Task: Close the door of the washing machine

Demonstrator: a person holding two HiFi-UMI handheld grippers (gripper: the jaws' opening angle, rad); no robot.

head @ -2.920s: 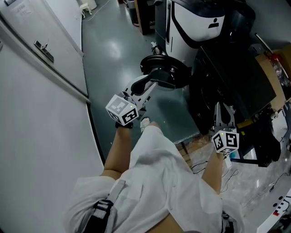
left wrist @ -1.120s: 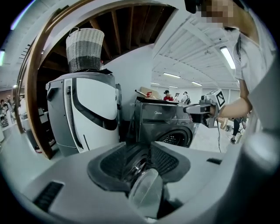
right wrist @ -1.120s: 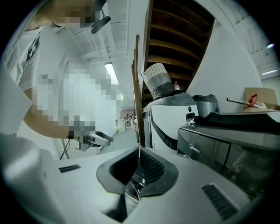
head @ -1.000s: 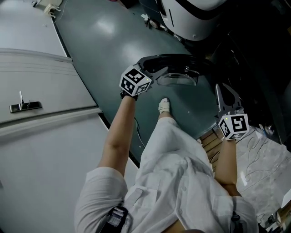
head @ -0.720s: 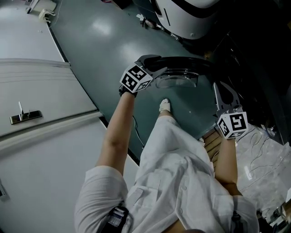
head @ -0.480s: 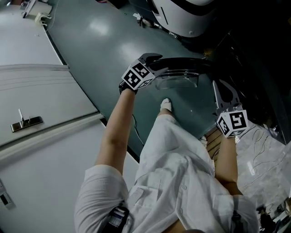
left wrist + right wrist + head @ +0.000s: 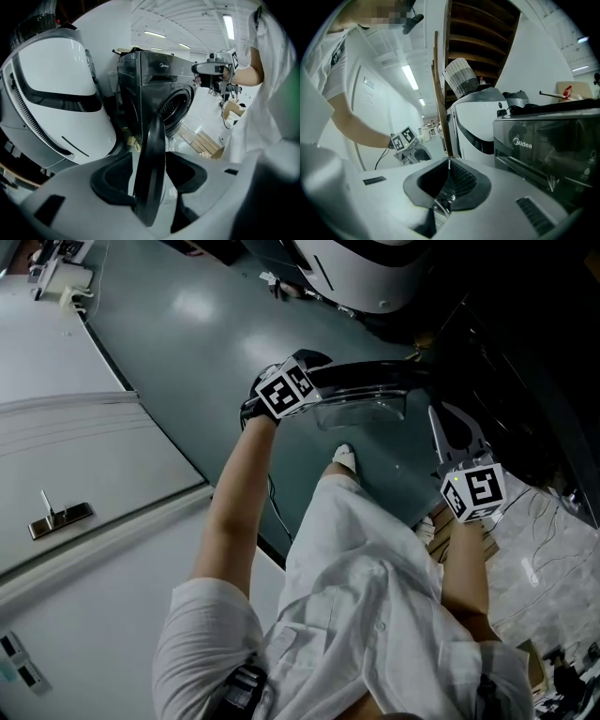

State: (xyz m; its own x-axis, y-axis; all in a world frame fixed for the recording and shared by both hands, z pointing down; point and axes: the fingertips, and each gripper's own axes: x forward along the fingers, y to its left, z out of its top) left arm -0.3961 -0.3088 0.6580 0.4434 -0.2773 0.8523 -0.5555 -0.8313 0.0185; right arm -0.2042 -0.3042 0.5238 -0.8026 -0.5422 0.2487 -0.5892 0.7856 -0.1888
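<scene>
Green floor [image 7: 187, 352] lay beneath; door [image 7: 152, 140] stood edge-on between left tool [image 7: 150, 180] jaws, which had just been opening; right tool [image 7: 449, 180] jaws were together.

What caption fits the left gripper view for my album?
Washing machine door, edge-on between the jaws of the left hand-held gripper, which have just been opening.

Head view overhead; gripper views (close-in) share the washer [image 7: 157, 91].
</scene>
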